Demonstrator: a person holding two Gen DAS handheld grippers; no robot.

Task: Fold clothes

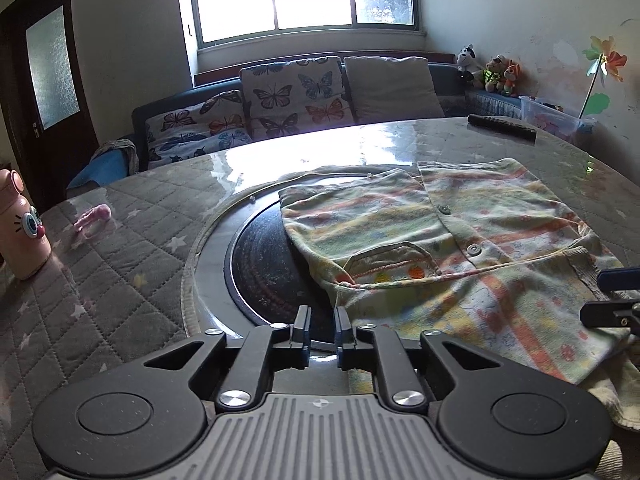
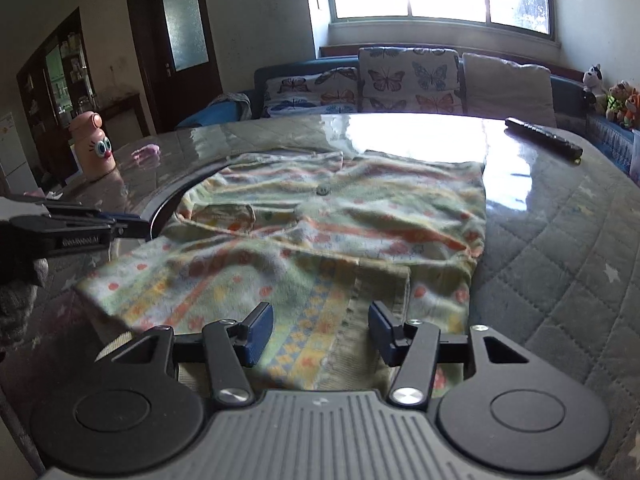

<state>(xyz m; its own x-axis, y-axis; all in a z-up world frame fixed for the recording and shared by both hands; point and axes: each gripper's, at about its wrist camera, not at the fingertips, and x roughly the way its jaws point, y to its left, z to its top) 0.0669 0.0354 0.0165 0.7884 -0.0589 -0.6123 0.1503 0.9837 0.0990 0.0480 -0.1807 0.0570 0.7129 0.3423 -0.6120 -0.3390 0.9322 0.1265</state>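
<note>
A child's patterned button shirt (image 1: 460, 248) in pale green, yellow and orange lies spread on the round table, partly folded, with a sleeve laid across its front. It also shows in the right wrist view (image 2: 328, 232). My left gripper (image 1: 322, 326) is nearly shut with a narrow gap and empty, at the shirt's left edge over the dark inset. It shows from the side in the right wrist view (image 2: 124, 226). My right gripper (image 2: 320, 330) is open and empty, low over the shirt's near sleeve and ribbed cuff (image 2: 380, 292). Its fingers (image 1: 612, 296) show at the left wrist view's right edge.
The table has a grey quilted cover (image 1: 112, 272) under glossy plastic and a dark round inset (image 1: 264, 264). A pink cartoon bottle (image 1: 22, 228) and a small pink item (image 1: 92, 216) stand left. A black remote (image 1: 502, 128) lies far right. A sofa with butterfly cushions (image 1: 292, 96) is behind.
</note>
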